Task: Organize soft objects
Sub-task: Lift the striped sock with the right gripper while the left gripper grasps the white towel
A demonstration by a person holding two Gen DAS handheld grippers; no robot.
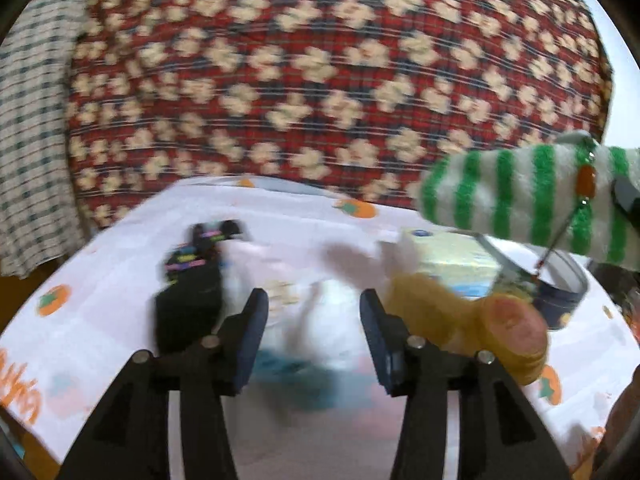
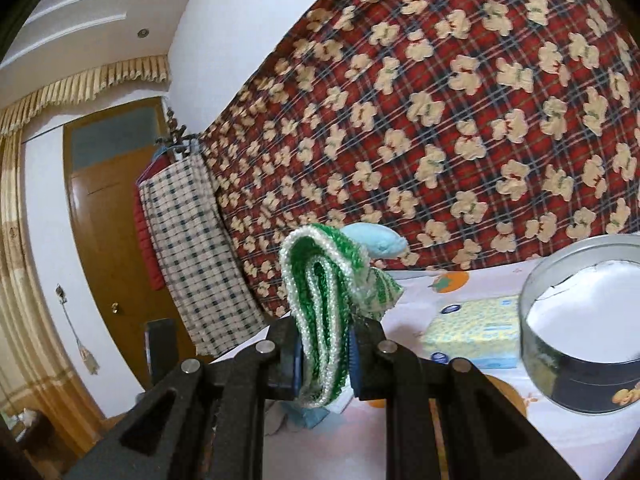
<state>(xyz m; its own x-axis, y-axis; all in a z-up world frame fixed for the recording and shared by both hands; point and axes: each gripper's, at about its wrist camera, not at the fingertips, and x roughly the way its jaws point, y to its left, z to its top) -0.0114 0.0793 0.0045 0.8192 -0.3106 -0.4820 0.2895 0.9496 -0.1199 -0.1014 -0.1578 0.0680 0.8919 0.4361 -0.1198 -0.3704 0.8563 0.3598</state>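
My right gripper (image 2: 325, 354) is shut on a folded green-and-white striped sock (image 2: 320, 312), held up above the table with its light blue toe (image 2: 376, 240) sticking out behind. The left wrist view shows the same striped sock (image 1: 520, 200) hanging at the upper right. My left gripper (image 1: 314, 320) stands open over the table with nothing between its fingers. Under it lies a blurred heap of white and blue socks (image 1: 320, 320). A black sock with coloured bands (image 1: 192, 288) lies to its left. A mustard sock with a pinkish toe (image 1: 460, 316) lies to its right.
A round dark tin (image 2: 580, 320) stands open on the right of the table, beside a yellow-blue tissue pack (image 2: 472, 332). The tablecloth (image 1: 100, 320) is white with orange fruit prints. A red plaid quilt (image 1: 320, 80) hangs behind the table, and a checked cloth (image 2: 188, 248) hangs to its left.
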